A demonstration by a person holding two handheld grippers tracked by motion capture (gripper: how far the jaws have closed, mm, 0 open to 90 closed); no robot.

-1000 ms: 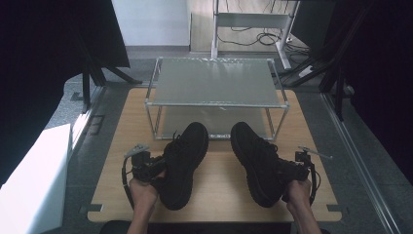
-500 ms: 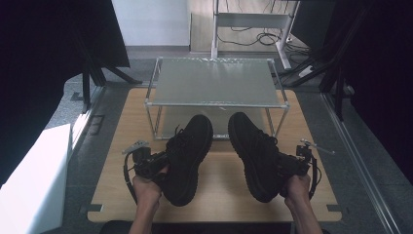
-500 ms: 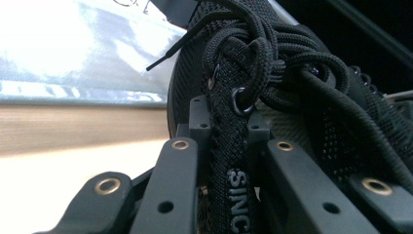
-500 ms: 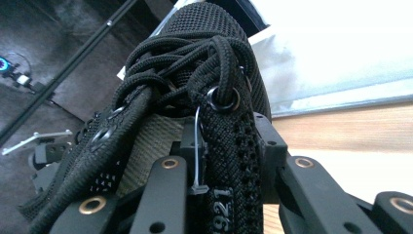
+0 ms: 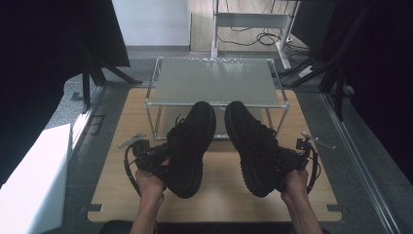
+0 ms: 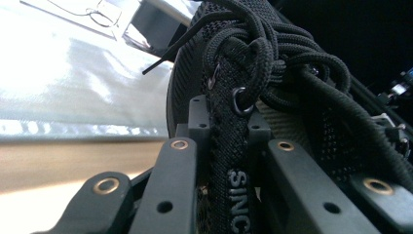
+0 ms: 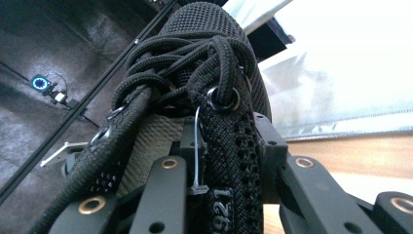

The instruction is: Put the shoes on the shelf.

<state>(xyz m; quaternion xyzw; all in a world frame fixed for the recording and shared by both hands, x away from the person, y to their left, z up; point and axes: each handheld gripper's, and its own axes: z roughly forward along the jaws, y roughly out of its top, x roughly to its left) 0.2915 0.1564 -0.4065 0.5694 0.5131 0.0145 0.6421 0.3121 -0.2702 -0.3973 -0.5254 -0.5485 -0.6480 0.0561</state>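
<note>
left gripper (image 5: 155, 157) clamps the collar of the left black shoe (image 5: 189, 146), right gripper (image 5: 288, 160) clamps the collar of the right black shoe (image 5: 254, 144), both shoes side by side over the wooden board (image 5: 219, 195), toes toward the wire-frame shelf (image 5: 214, 83).

Wire rack (image 5: 214, 80) blocks the path directly ahead of both shoes; bare tabletop (image 5: 219, 170) between them stays passable.
</note>
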